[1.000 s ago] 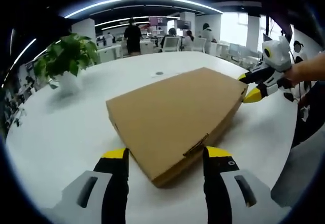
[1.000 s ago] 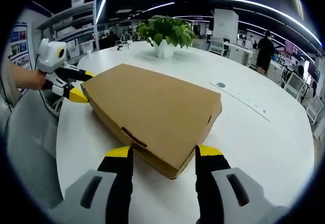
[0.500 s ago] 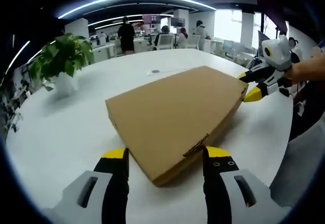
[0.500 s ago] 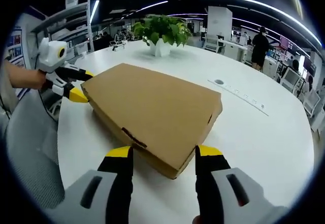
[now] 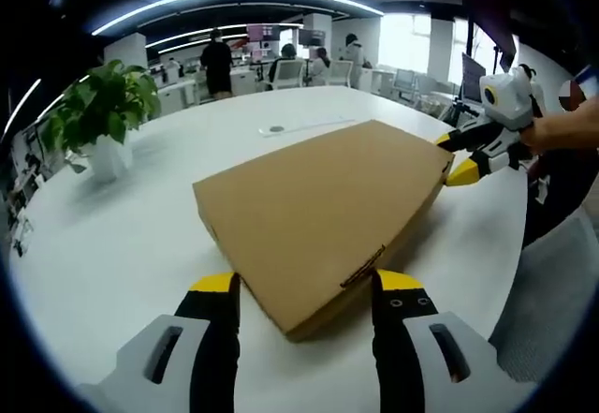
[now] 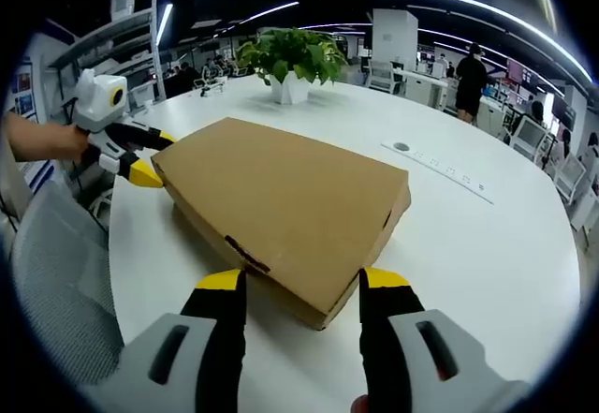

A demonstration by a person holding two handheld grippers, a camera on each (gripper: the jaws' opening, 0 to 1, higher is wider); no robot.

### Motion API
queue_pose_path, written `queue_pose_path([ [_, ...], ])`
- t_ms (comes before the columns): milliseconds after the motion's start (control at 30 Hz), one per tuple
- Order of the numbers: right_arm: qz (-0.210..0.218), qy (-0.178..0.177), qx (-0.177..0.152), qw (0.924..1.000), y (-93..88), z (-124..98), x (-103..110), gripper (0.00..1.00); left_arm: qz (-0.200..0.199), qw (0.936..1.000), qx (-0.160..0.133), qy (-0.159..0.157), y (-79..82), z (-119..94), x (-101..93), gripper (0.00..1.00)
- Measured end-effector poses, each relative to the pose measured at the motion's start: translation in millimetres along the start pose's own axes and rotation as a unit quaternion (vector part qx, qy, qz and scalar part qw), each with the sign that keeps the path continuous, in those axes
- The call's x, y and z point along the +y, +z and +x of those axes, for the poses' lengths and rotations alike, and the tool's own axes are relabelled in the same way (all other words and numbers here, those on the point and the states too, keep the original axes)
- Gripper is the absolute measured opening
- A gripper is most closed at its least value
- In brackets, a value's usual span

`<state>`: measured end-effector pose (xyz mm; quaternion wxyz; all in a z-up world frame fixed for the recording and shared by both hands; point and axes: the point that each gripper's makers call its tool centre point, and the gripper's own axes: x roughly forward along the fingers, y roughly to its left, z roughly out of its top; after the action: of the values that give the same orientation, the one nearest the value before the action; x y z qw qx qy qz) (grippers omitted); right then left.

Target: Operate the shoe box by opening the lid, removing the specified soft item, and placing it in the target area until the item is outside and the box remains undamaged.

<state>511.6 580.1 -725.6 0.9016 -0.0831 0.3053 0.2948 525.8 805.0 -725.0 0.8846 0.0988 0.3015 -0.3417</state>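
The shoe box [image 5: 323, 212] lies flat on the white table [image 5: 112, 244] with its lid fully down, so nothing of the task is done yet as I judge it: the lid is unopened, and the soft item is presumably inside, out of sight. My left hand-held gripper [image 5: 304, 287] has its jaws spread wide, straddling one corner of the box and gripping nothing. My right hand-held gripper [image 6: 292, 282] is likewise spread across the opposite corner, empty; in the left gripper view it sits at the far corner [image 5: 468, 158], yellow tips at the edge. Lifting the lid, taking the item out and setting it down all remain.

The table is large, round-edged and glossy, with a potted plant [image 6: 288, 57] well apart from the box and a small round port [image 6: 401, 147] beyond it. Around us is an open office with strip lights, desks and people [image 5: 217, 62] standing far off.
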Motion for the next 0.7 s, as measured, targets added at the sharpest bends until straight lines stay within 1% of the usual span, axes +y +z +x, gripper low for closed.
queue_pose_path([
  [333,0.011,-0.013,-0.004,0.9998,-2.4,-4,11,0.44,0.011,0.9998,0.004,-0.016,-2.9,-4,2.4,0.56],
  [700,0.028,-0.009,-0.003,0.9996,-3.2,-5,30,0.42,0.024,0.999,0.018,-0.033,-9.8,-13,11.5,0.56],
])
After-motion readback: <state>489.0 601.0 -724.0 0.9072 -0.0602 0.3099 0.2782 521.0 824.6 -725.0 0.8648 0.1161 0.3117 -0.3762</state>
